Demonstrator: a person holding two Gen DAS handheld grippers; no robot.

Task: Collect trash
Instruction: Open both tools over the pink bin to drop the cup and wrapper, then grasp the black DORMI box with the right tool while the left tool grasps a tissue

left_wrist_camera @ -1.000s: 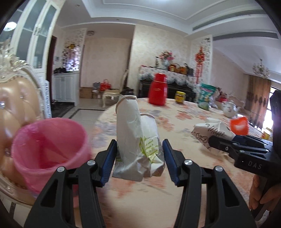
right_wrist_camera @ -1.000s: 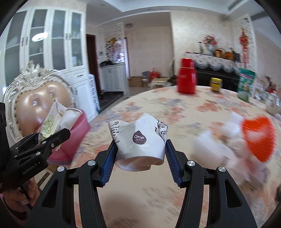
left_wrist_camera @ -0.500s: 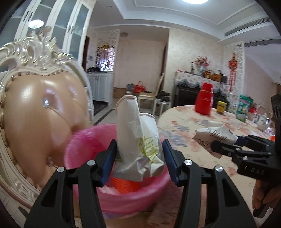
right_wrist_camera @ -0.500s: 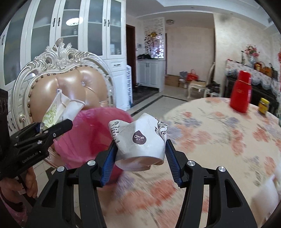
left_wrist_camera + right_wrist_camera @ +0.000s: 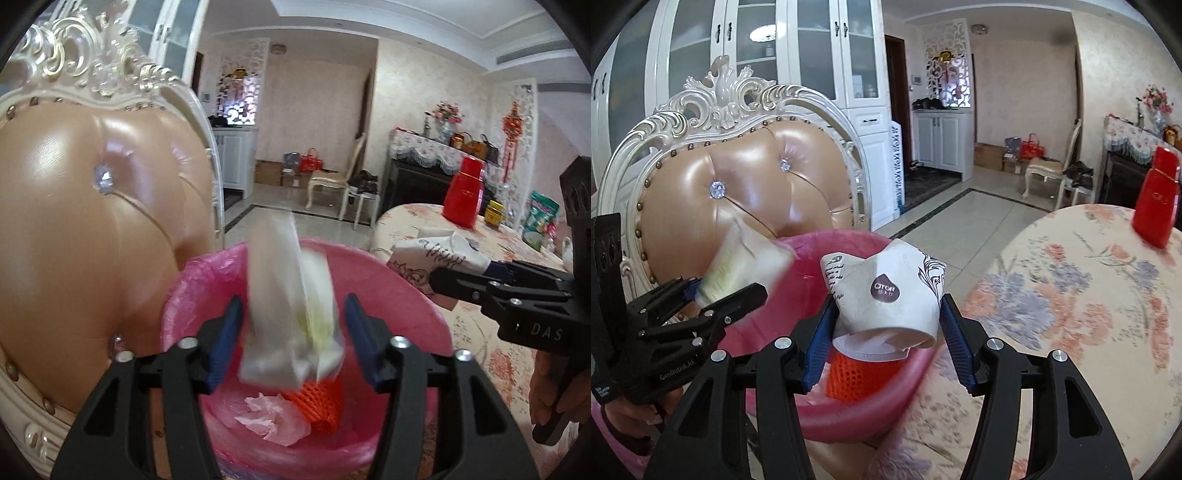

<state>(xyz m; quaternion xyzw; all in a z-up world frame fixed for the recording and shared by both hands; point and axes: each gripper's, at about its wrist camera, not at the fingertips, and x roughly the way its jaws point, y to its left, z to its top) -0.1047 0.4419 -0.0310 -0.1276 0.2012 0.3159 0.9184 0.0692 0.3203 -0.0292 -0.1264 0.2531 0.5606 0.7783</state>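
My left gripper hangs over a pink-lined bin. Its jaws are opening, and the tall white paper bag between them is blurred and slipping down, clear of both pads. An orange foam net and a scrap of pink plastic lie in the bin. My right gripper is at the bin's near rim. Its jaws are opening, but the pads still touch the crushed printed paper cup. The right wrist view shows the left gripper and the bag at the left.
An ornate white chair with a tan padded back stands right behind the bin. A round table with a floral cloth lies to the right, with a red thermos at its far side. A hand holds the right gripper.
Both grippers have swung left from over the table to over the pink bin. The left jaws have widened and the paper bag has begun to drop; the cup sits unchanged in the right jaws.
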